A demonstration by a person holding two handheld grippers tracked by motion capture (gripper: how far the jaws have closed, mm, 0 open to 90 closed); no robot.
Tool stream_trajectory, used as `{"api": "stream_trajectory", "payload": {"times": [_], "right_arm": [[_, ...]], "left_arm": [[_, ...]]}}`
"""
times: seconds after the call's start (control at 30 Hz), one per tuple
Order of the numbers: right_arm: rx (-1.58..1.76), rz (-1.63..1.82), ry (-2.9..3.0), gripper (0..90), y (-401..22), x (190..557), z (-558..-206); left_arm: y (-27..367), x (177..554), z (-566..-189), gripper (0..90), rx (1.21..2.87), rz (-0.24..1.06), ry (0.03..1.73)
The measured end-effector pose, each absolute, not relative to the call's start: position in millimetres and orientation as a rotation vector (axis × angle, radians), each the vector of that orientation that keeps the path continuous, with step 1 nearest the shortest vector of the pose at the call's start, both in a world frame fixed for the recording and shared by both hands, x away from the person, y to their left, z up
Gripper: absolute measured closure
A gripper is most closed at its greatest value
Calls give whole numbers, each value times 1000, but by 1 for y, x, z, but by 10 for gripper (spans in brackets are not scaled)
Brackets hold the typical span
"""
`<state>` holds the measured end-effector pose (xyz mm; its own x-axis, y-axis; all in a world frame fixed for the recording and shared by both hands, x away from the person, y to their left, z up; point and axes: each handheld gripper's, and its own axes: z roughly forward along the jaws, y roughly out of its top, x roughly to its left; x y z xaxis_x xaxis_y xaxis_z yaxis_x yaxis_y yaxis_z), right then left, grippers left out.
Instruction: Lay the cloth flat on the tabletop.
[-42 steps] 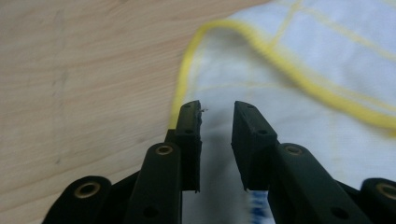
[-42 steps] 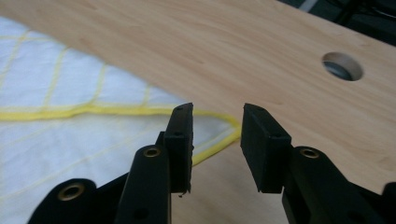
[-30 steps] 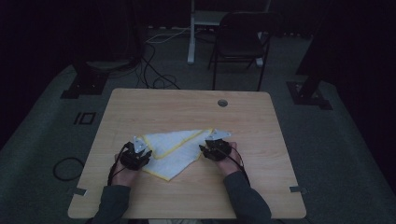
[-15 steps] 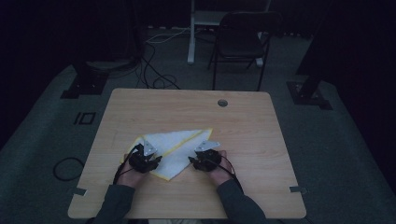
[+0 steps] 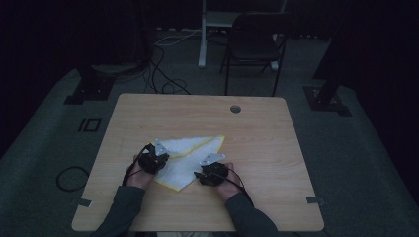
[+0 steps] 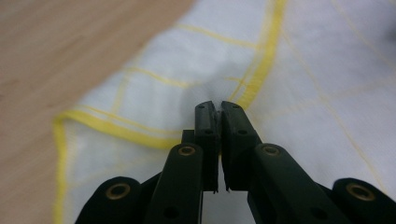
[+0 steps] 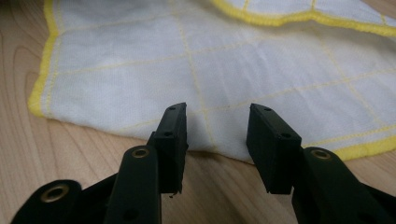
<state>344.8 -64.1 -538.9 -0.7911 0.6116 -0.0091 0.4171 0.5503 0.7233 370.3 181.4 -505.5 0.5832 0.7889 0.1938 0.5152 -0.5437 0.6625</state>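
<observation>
Your right claw [image 7: 217, 140] has released the folded cloth [image 5: 185, 158] and drawn back to its near edge on the tabletop [image 5: 276, 148], while your left claw [image 6: 216, 123] remains clenched on cloth.

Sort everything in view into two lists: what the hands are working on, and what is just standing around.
In use:
white cloth with yellow edging
left gripper, shut on the cloth
right gripper, open at the cloth's edge
table under it

Standing around:
chair
cables on the floor
</observation>
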Motion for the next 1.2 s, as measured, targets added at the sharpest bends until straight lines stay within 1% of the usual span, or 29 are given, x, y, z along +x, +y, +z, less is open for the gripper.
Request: {"api": "stream_trajectory", "payload": {"times": [0.13,0.5,0.63,0.7,0.77,0.87,0.9,1.0,1.2], "right_arm": [[857,1075,2536,589,-66,343,-539],[852,1080,2545,589,-70,340,-539],[854,1081,2549,589,-72,340,-539],[852,1080,2551,590,-73,340,-539],[853,1081,2550,589,-73,340,-539],[851,1080,2551,589,-74,339,-539],[855,1081,2550,589,-74,339,-539],[862,1084,2550,589,-75,339,-539],[844,1079,2541,589,-76,337,-539]], "left_arm": [[187,387,-496,865,2213,674,1076],[196,441,-480,868,2167,684,1184],[201,453,-477,868,2144,701,1226],[203,455,-475,856,2109,721,1255],[208,456,-473,795,2045,742,1295],[217,455,-469,739,1969,753,1348],[220,454,-469,733,1959,750,1355],[223,451,-468,720,1978,760,1339],[220,441,-474,706,2003,732,1297]]}}
